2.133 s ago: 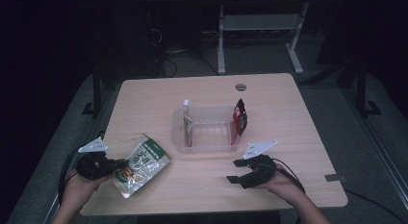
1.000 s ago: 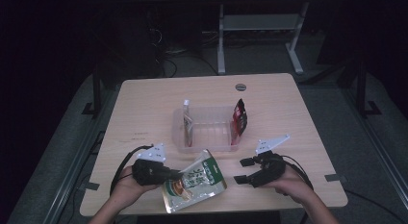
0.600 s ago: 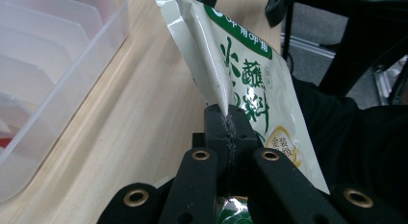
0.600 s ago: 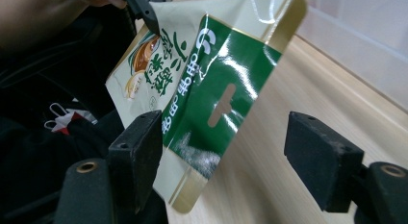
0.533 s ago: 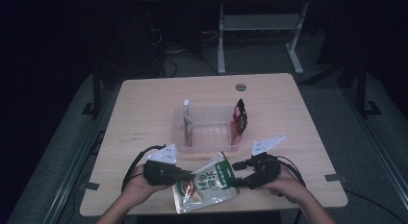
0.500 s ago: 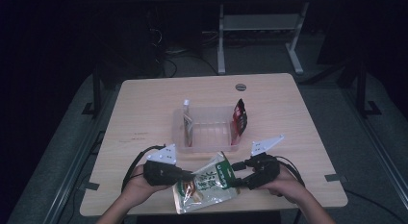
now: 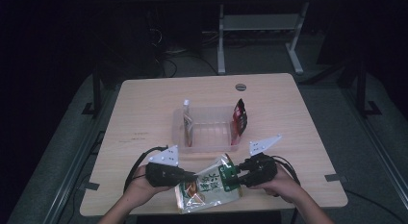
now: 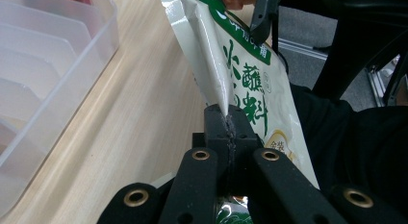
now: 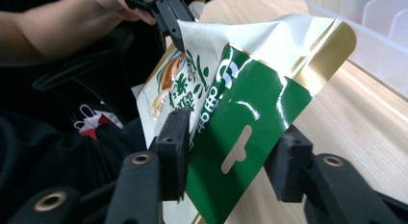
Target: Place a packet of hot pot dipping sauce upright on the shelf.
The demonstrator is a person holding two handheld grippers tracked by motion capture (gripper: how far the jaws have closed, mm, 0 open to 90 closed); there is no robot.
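The left hand-held gripper (image 8: 228,132) stays clamped on the snack pouch (image 7: 211,185); the right hand-held gripper (image 9: 231,156), jaws just closing around its green header, isn't yet gripping: handover starting.

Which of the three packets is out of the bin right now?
The green-and-white packet, held between the left gripper and right gripper; the other two stand in the bin.

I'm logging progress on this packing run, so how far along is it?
Done: two packets stand in the clear bin, a pale one at its left end and a red one at its right. In hand: the left hand-held gripper is shut on the green snack bag; the right hand-held gripper has just been closing around its hang-hole end, pads not yet pressing. Left: putting this bag into the bin.
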